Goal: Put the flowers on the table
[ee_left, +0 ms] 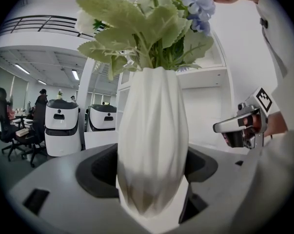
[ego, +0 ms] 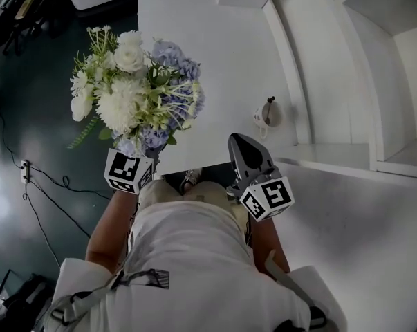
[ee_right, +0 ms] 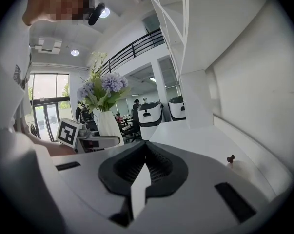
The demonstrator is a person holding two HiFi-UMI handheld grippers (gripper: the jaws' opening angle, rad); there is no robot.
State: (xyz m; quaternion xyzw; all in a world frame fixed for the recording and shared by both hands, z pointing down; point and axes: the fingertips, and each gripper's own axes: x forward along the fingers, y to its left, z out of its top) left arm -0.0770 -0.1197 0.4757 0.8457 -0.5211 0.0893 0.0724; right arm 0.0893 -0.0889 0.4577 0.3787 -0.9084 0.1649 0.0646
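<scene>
**Vase in the air, table just ahead**

The left gripper [ee_left: 152, 179] has its fingers [ee_left: 100, 172] clamped on the lower body of a tall white ribbed vase [ee_left: 154, 130], which stands upright between them. The vase carries the bouquet of white and pale-blue flowers with green leaves [ego: 135, 92]. In the head view the bouquet hangs over the near left edge of the white table [ego: 215, 61], partly above the dark floor. Whether the vase's base is already over the tabletop cannot be told.

The right gripper [ee_right: 144, 172] is held low near the table's front edge, its fingers closed together on nothing. A small white cup [ego: 267, 114] sits on the table near the white shelving, well apart from the flowers.

This looks like the carrying step, with the setting-down not yet done. The next move calls for bringing the vase further over the table. It should then be lowered upright until the base rests flat, and only then should the left fingers part.
</scene>
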